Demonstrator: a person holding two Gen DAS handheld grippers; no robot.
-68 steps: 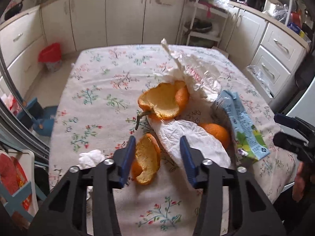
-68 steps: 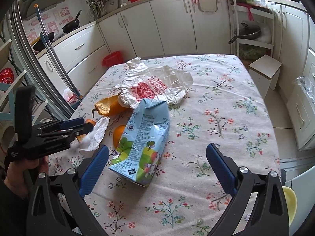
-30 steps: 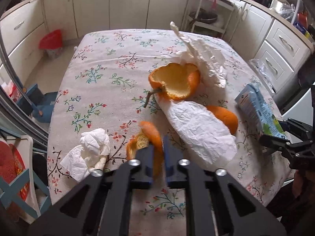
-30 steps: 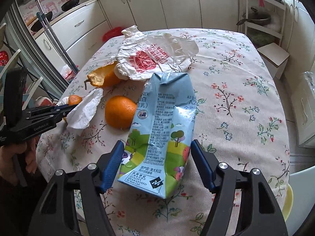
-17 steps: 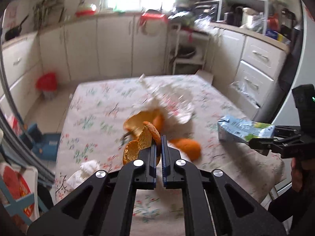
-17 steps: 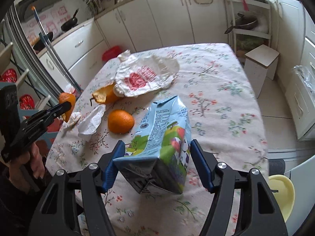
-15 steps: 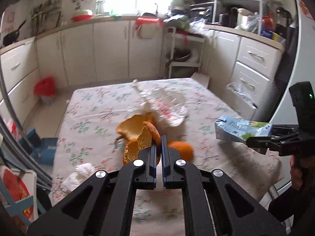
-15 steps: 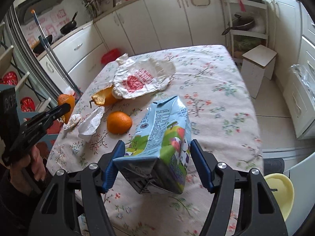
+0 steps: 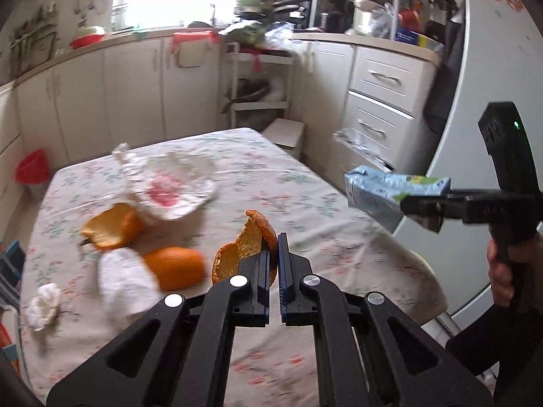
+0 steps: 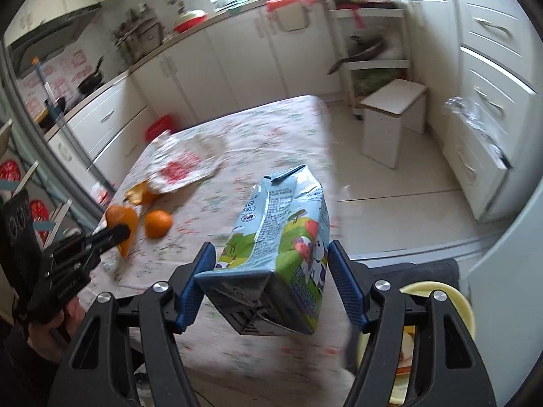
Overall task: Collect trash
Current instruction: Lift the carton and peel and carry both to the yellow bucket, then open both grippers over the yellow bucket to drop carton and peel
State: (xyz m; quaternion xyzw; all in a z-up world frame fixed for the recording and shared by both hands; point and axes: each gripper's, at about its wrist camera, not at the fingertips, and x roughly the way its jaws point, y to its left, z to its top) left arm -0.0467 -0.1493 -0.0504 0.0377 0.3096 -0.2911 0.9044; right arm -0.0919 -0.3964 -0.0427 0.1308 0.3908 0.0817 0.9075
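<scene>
Left gripper [image 9: 273, 237] clamped on orange peel [image 9: 245, 244], lifted above floral table [image 9: 305, 183]; 1 whole orange [image 9: 174, 267], 2nd peel [image 9: 110, 225], printed wrapper [image 9: 169, 183], 2 crumpled tissues left on cloth; right gripper [image 10: 269, 264] grasping blue milk carton [image 10: 281, 237], raised off table edge

- The left part of the worktop [image 9: 305, 183] is taken up by a whole orange [image 9: 174, 266], a large peel [image 9: 110, 225], a crumpled wrapper [image 9: 169, 186] and tissues [image 9: 42, 307].
- The right half of the cloth is left bare.
- A white stool [image 10: 393, 122] stands on the open floor beyond the far corner.
- A yellow bin [image 10: 465, 308] is seen below the right hand-held gripper [image 10: 271, 278].
</scene>
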